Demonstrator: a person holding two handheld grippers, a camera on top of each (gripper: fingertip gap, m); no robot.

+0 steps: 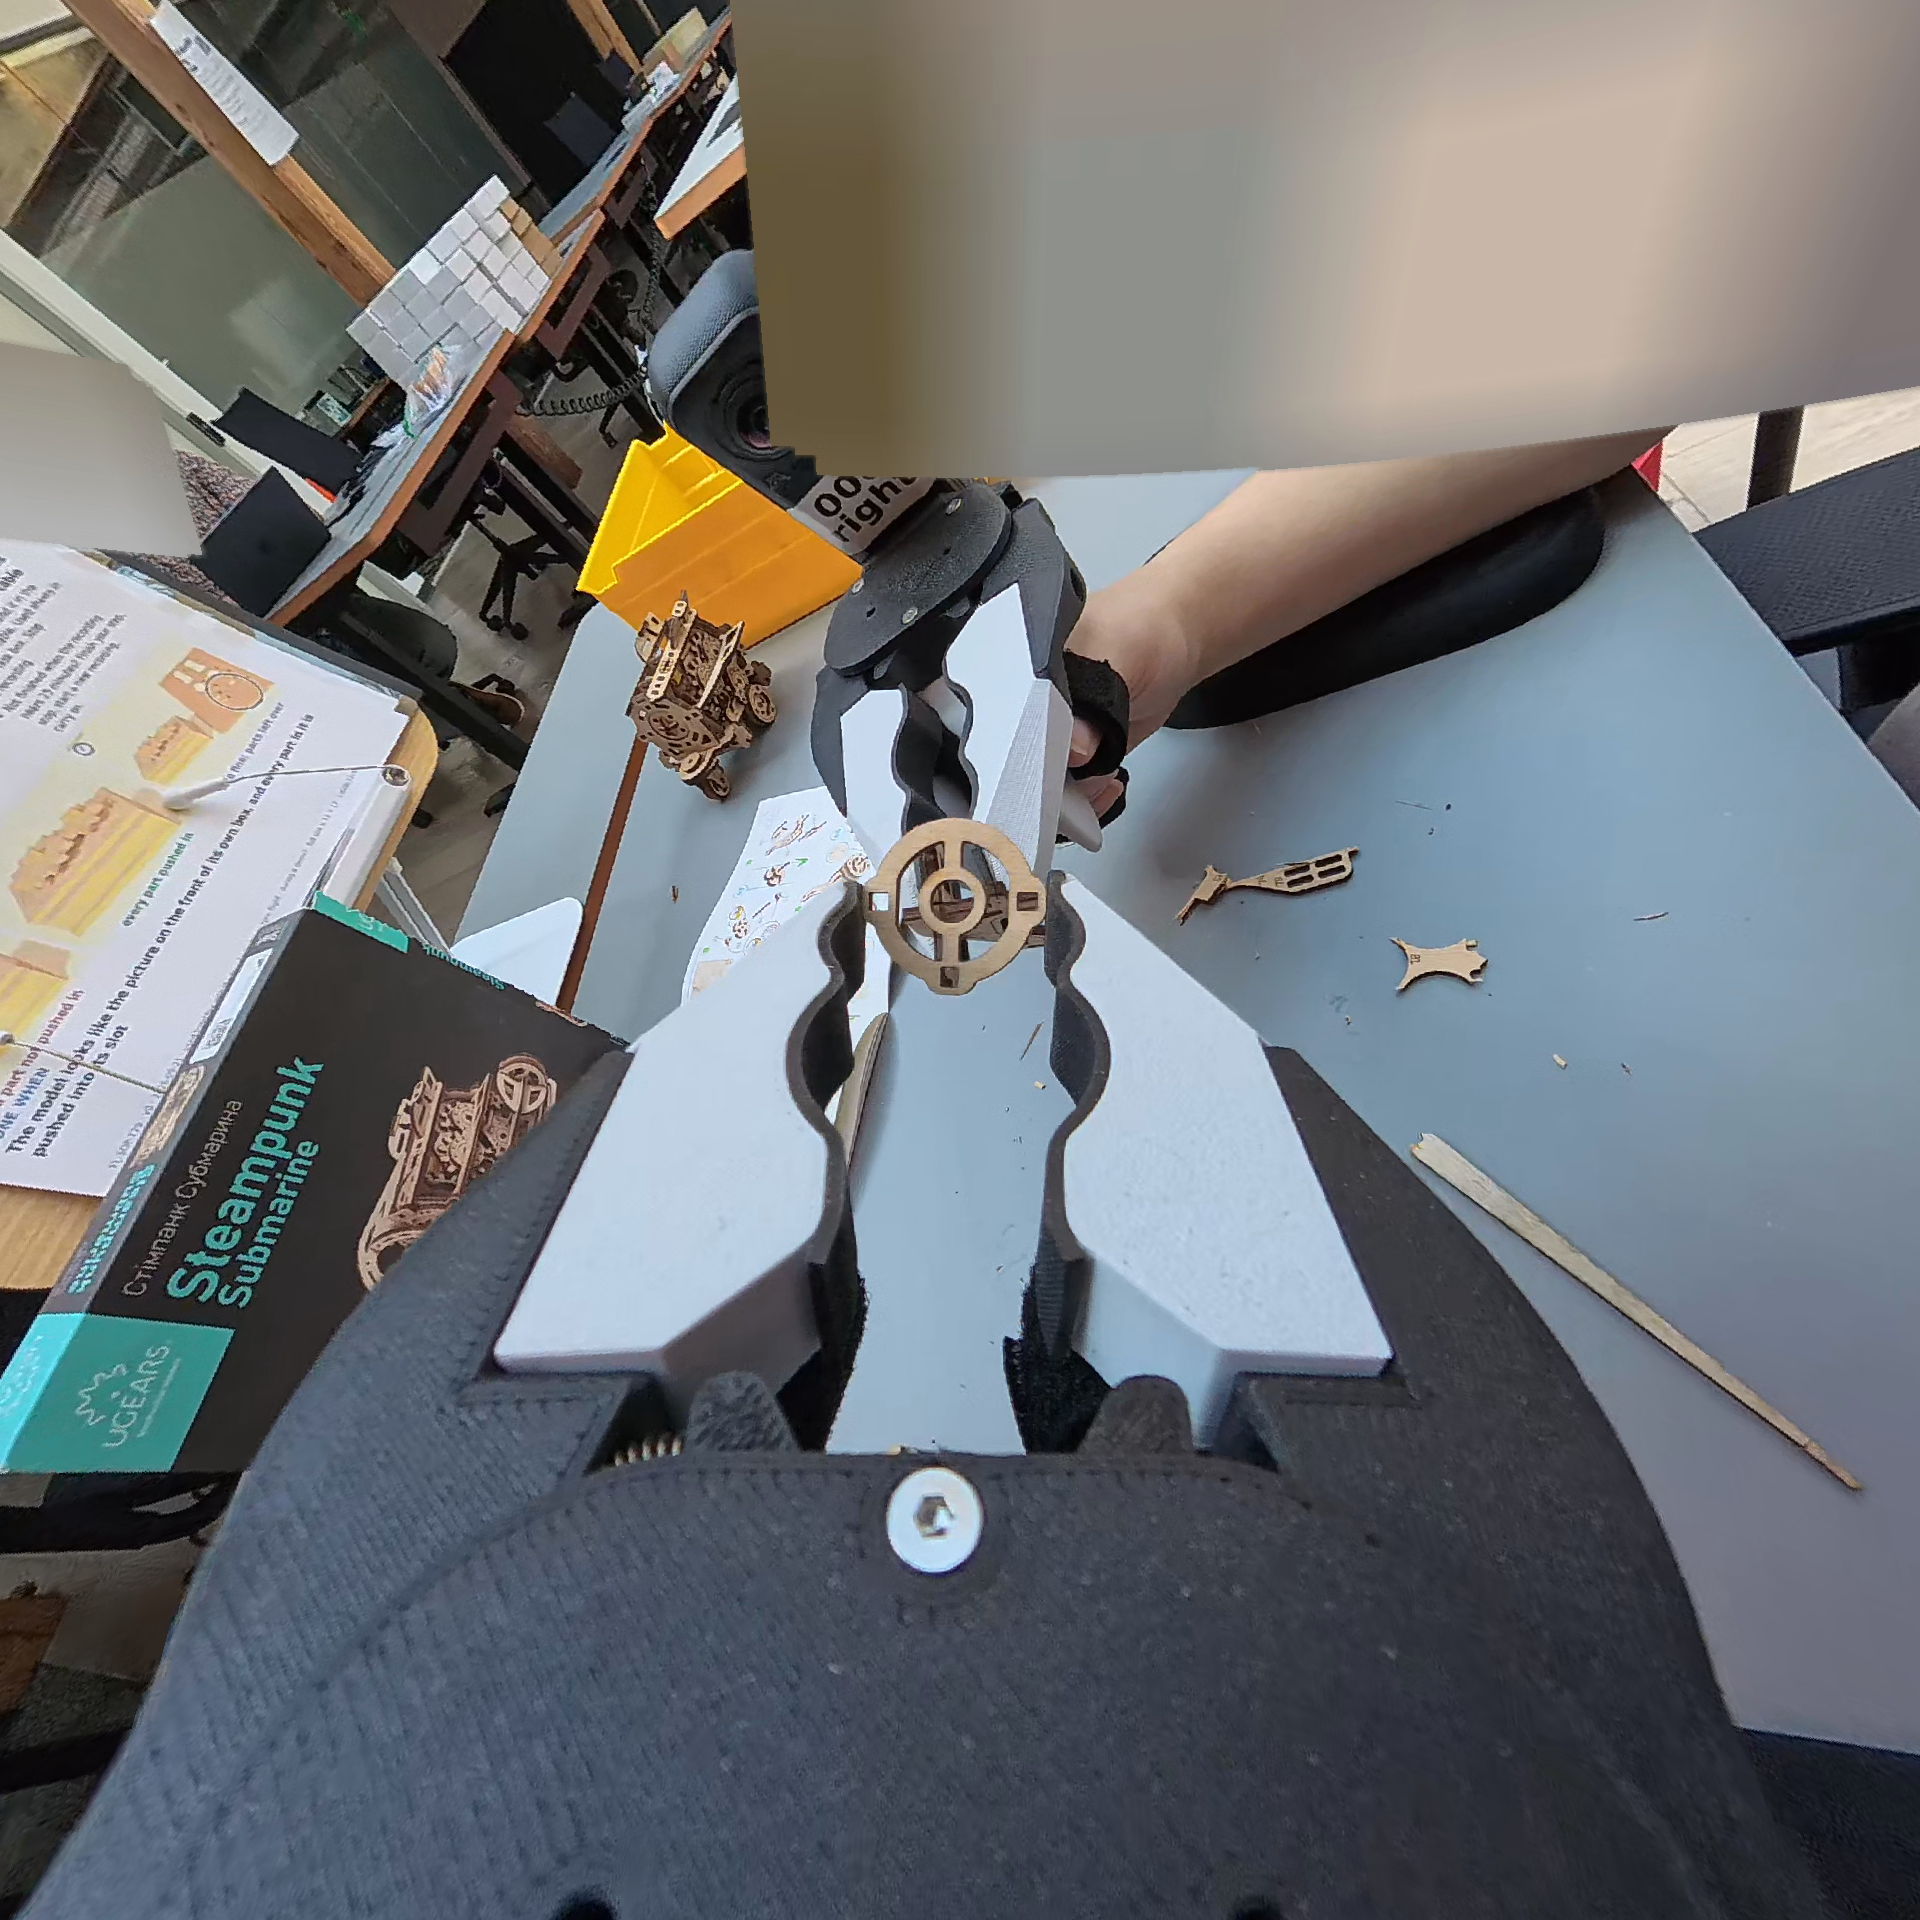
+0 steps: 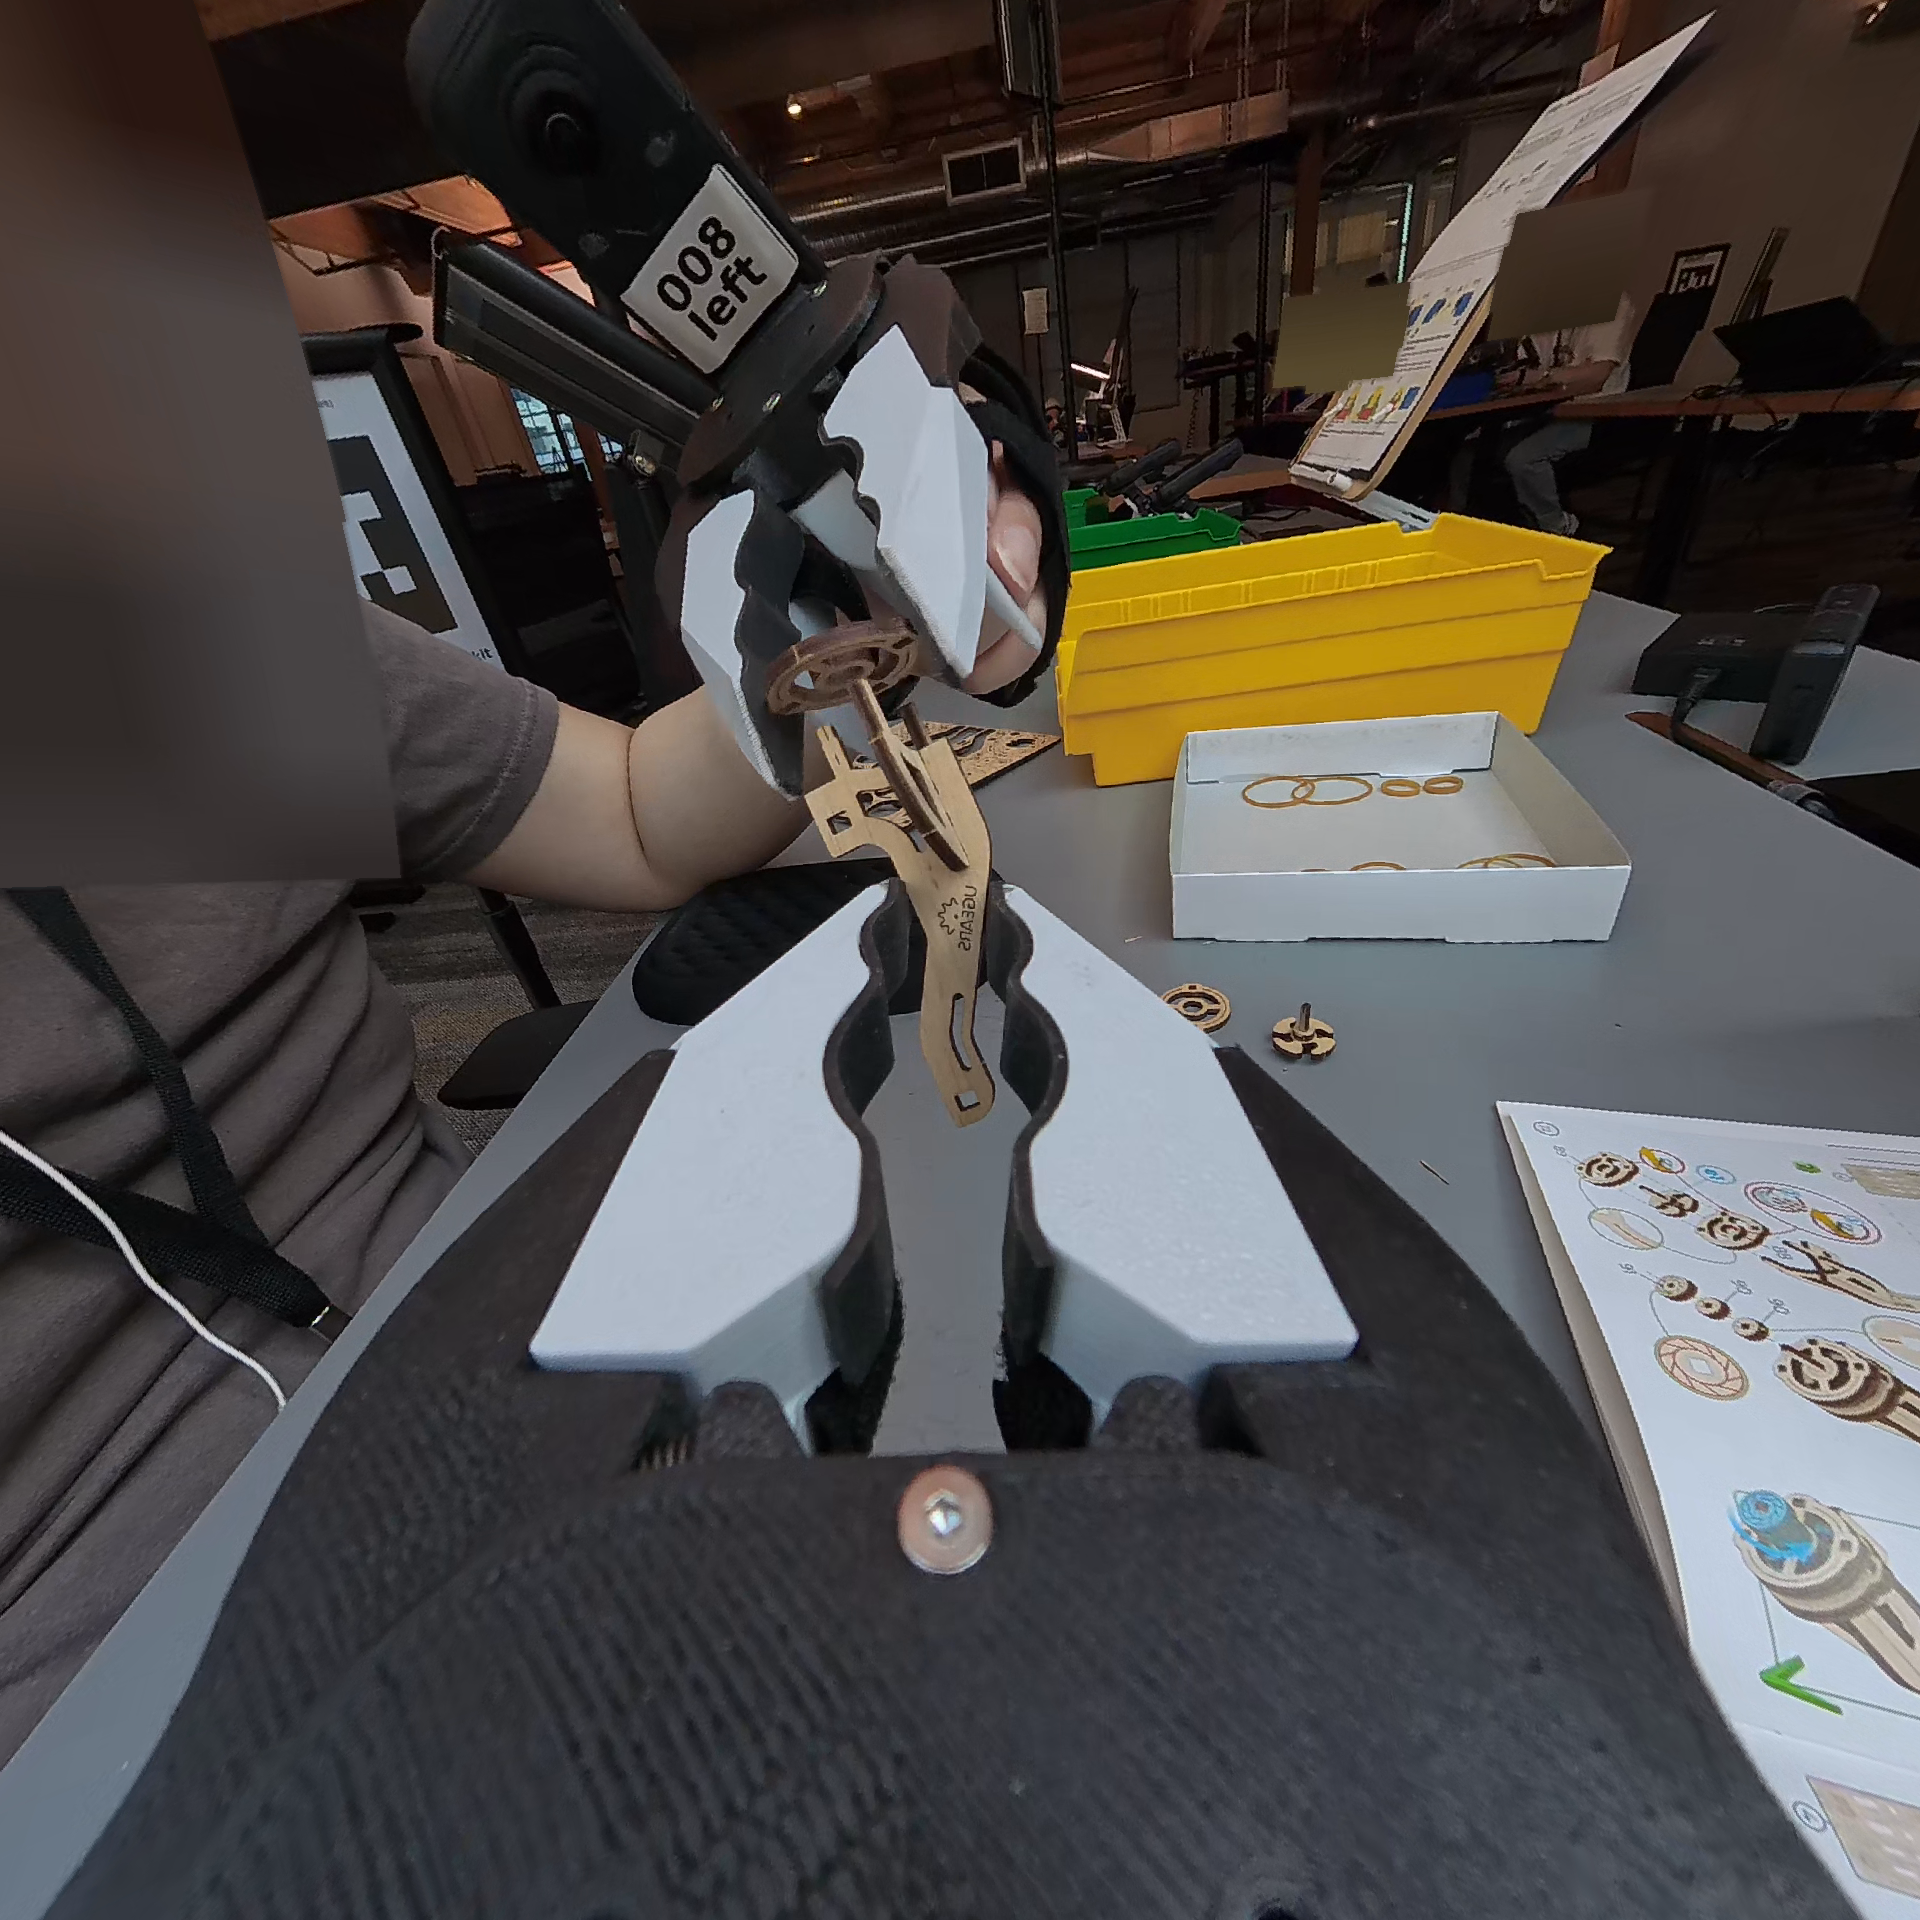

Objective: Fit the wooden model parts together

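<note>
— Right now, what have I got closest to the lens?

— Nearest in my right wrist view, the right gripper [image 2: 940,914] pinches a flat wooden lever [image 2: 951,966] between its black wavy pads, the fingers drawn narrow around it. The lever is thin laser-cut ply, curved, with a slotted tail hanging down between my fingers.

— And the other side?

— My left gripper [image 1: 956,914] is clamped on a round wooden wheel piece [image 1: 953,902], a ring with cross spokes and a centre hole, gripped at its edges. A short axle joins it to the top of the lever, so both tools hold the one assembly above the grey table [image 1: 1558,1039].

— What crowds the work?

— Each gripper fills the other's view head-on. To my left, a dark model kit box [image 1: 239,1174] lies against my fingers' flank. On the right, a printed instruction sheet [image 2: 1766,1351] lies flat. Two small wooden discs [image 2: 1247,1023] sit just past my fingertips, apart from each other.

— Farther out?

— A thin wooden strip [image 1: 1631,1309] and ply offcuts [image 1: 1439,961] scatter the tabletop. Beyond, a shallow white cardboard tray [image 2: 1392,904] holds rubber bands, with a yellow plastic bin [image 2: 1309,665] behind it. A finished wooden model [image 1: 696,691] stands near that bin.
</note>
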